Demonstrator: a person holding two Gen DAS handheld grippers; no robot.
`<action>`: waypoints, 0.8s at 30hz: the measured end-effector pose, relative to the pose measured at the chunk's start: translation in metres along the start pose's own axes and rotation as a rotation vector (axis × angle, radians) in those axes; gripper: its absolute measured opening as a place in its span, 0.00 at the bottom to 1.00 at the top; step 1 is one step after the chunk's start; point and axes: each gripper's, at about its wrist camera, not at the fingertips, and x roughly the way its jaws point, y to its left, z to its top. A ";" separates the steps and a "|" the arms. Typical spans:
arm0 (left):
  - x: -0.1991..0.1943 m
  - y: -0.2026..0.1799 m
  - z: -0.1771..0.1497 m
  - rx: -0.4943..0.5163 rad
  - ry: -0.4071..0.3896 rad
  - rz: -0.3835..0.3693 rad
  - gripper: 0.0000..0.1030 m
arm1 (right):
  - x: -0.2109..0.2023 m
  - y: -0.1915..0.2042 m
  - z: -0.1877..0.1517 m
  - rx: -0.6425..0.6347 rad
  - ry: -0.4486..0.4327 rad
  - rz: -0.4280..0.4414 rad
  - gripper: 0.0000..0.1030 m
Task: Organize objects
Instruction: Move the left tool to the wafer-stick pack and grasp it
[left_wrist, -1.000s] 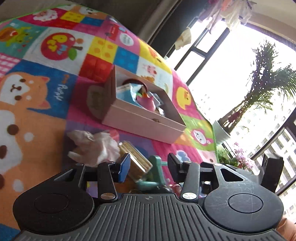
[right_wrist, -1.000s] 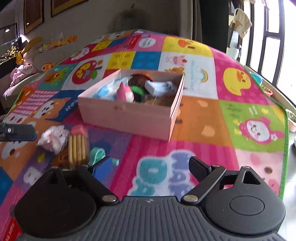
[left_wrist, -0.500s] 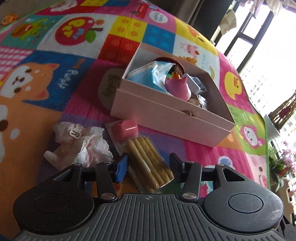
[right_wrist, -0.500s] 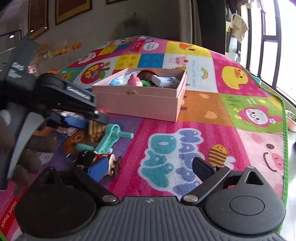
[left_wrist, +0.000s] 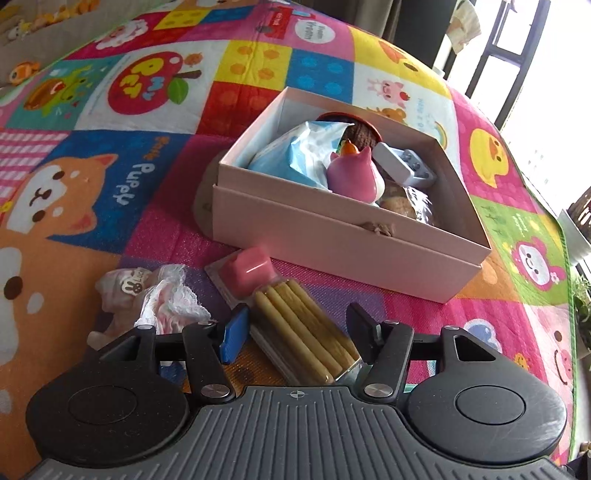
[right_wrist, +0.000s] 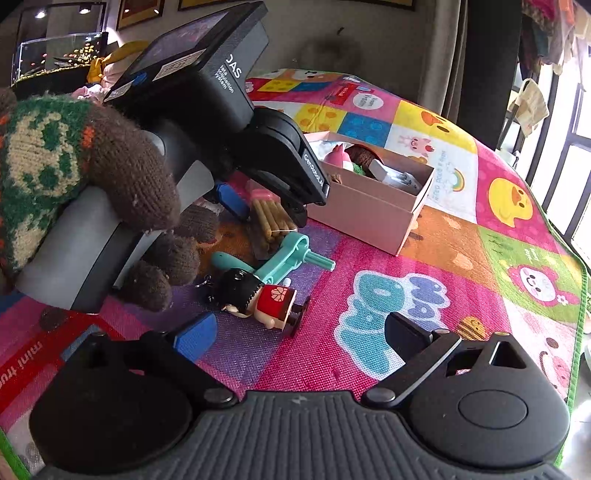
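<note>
The packet of biscuit sticks (left_wrist: 306, 328) lies on the play mat (left_wrist: 110, 192), just in front of the pink box's (left_wrist: 332, 236) near wall, its pink dip cup nearest the box. My left gripper (left_wrist: 295, 332) is spread wide, a finger on either side of the packet, not closing on it. A lacy pink doll (left_wrist: 147, 295) lies just left. My right gripper (right_wrist: 299, 332) also stands apart, over the mat near a small figure (right_wrist: 262, 295) and a teal toy (right_wrist: 284, 254).

Daylight enters from windows (left_wrist: 524, 48) at right, blown out to white. Play mat (left_wrist: 147, 184) evenly lit, sharp; shadows soft. Strong fisheye curvature at frame edges.
</note>
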 end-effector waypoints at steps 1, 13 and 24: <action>-0.001 0.001 0.000 0.003 0.000 -0.003 0.62 | 0.000 -0.001 0.000 0.008 0.002 -0.002 0.95; -0.009 0.012 -0.008 0.023 0.014 -0.025 0.57 | 0.007 -0.009 0.000 0.053 0.047 -0.021 0.97; -0.001 -0.002 -0.010 0.091 -0.016 0.053 0.56 | 0.008 -0.012 -0.001 0.081 0.051 -0.033 0.99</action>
